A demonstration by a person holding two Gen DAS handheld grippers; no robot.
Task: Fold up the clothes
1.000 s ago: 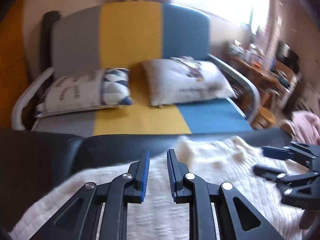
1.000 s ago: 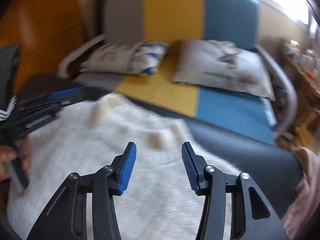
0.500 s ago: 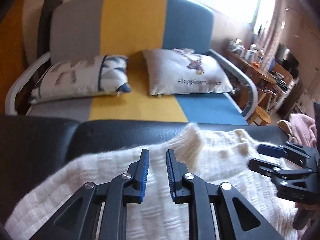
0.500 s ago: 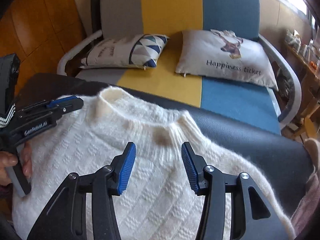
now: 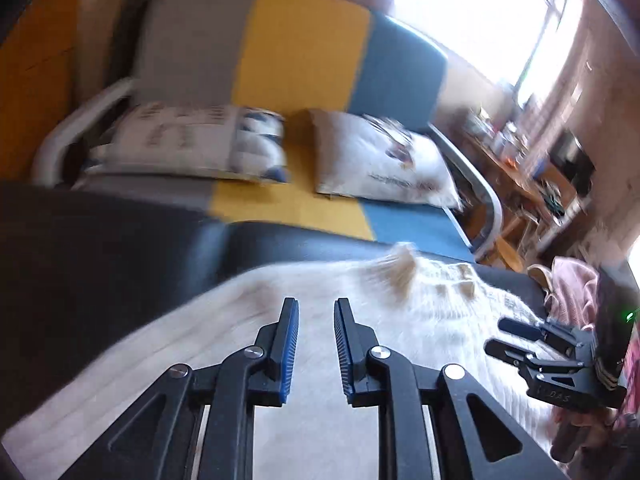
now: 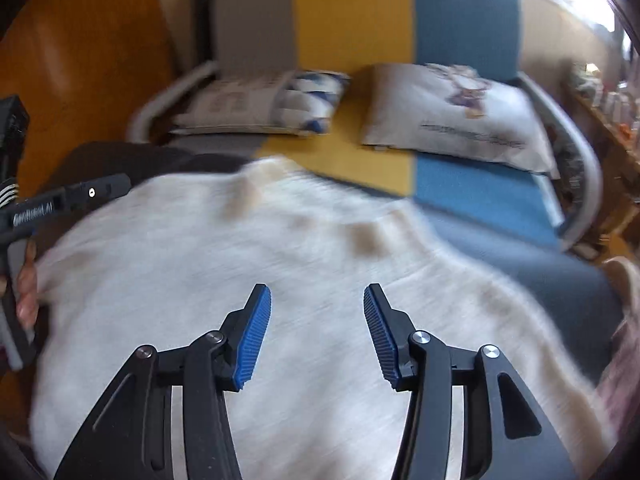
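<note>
A striped sofa [image 6: 360, 20] fills the background. In front of it, one white knitted sweater [image 6: 280, 272] lies spread flat on a dark padded surface [image 5: 100, 248]. The sweater looks soft, light and floppy, best gripped at a shoulder or hem edge. Two cushions [image 6: 452, 112] rest on the sofa. The two grippers hover over the knit, empty: the left gripper [image 5: 316, 344] narrowly parted, the right gripper [image 6: 318, 328] wider apart.

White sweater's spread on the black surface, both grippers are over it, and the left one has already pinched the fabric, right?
Not quite: the left gripper holds nothing. The left wrist view shows an empty gap between its fingers above the white sweater. The rest stands: it lies on the black surface, right gripper over it too.
</note>
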